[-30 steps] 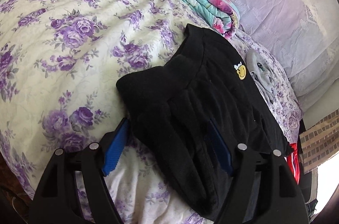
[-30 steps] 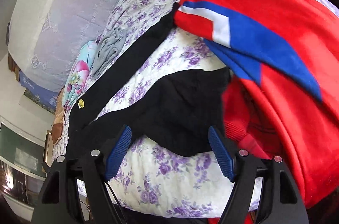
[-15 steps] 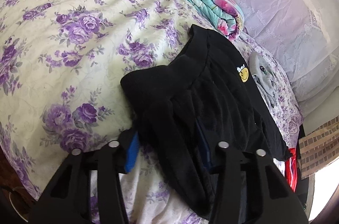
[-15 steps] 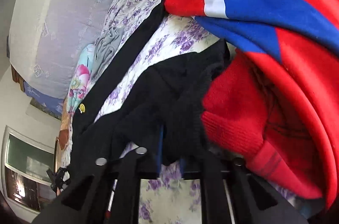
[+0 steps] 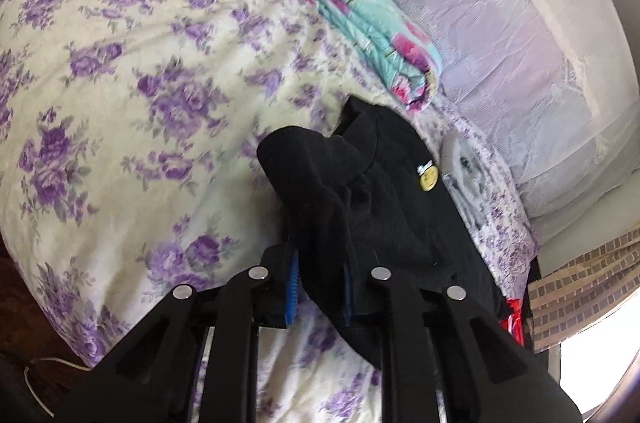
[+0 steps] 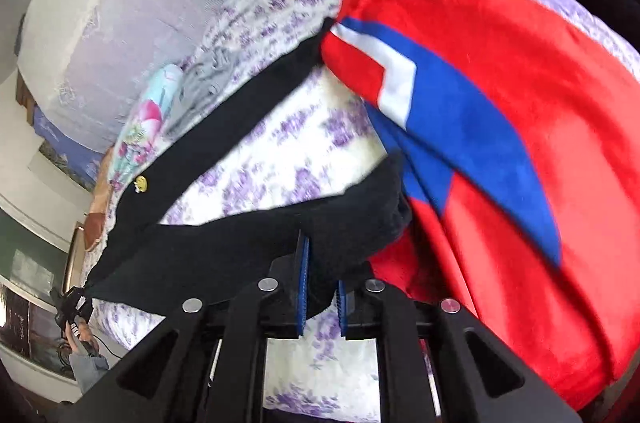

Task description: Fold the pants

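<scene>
Left wrist: both grippers (image 5: pixel 318 287) (image 6: pixel 322 287), wide before, now clamp black pants (image 5: pixel 360 207).

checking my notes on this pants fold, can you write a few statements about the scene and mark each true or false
1. The left claw has black pants between its pads. True.
2. The right claw is empty. False: black fabric sits between its pads.
3. A red garment with blue and white lies beside the pants. True.
4. The pants carry a yellow smiley badge. True.
5. The bedspread is plain grey. False: it has purple flowers.
</scene>
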`<state>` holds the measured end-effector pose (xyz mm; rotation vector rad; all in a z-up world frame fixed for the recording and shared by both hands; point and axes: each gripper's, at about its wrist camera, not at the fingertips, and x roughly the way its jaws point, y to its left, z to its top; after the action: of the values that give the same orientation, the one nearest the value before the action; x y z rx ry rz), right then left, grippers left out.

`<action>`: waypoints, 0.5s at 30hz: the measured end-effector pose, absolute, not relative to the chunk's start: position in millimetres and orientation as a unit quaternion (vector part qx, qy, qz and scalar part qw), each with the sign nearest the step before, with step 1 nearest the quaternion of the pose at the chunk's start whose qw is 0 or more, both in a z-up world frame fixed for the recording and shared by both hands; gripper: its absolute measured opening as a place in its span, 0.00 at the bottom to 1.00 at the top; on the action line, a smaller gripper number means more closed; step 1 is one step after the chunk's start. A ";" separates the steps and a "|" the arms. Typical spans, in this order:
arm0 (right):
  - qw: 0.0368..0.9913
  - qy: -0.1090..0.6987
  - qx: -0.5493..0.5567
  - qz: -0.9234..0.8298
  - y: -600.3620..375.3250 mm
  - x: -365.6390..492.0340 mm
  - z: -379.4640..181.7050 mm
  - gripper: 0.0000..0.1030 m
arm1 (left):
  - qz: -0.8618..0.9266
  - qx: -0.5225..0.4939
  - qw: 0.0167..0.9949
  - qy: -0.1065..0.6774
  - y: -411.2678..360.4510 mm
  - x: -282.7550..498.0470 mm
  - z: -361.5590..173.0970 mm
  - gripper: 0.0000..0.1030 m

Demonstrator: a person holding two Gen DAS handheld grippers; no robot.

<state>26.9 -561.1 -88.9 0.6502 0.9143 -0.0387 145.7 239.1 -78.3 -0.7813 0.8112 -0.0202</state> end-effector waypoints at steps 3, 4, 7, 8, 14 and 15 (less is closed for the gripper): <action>0.847 0.418 0.326 -0.032 -569.4 15.0 -80.0 0.27 | -0.003 -0.372 0.836 0.403 242.0 138.0 -94.4 0.34; 0.856 0.406 0.314 -0.052 -569.7 9.8 -71.2 0.34 | 0.000 -0.375 0.839 0.394 246.4 132.7 -93.8 0.40; 0.880 0.354 0.302 -0.101 -577.5 -1.4 -42.0 0.47 | 0.033 -0.377 0.850 0.365 261.5 117.1 -81.7 0.63; 0.884 0.336 0.307 -0.109 -581.8 -4.7 -38.9 0.47 | 0.048 -0.375 0.854 0.357 266.1 113.5 -77.3 0.65; 0.878 0.361 0.315 0.012 -543.2 39.6 -57.2 0.47 | 0.056 -0.356 0.862 0.358 268.8 128.8 -60.4 0.65; 0.869 0.382 0.314 0.027 -533.1 48.5 -69.0 0.47 | 0.052 -0.348 0.865 0.359 264.6 135.8 -56.6 0.65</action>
<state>48.5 -533.1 -69.0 0.6564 0.7994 0.0560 135.8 264.6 -56.6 -0.7293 0.7517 0.1082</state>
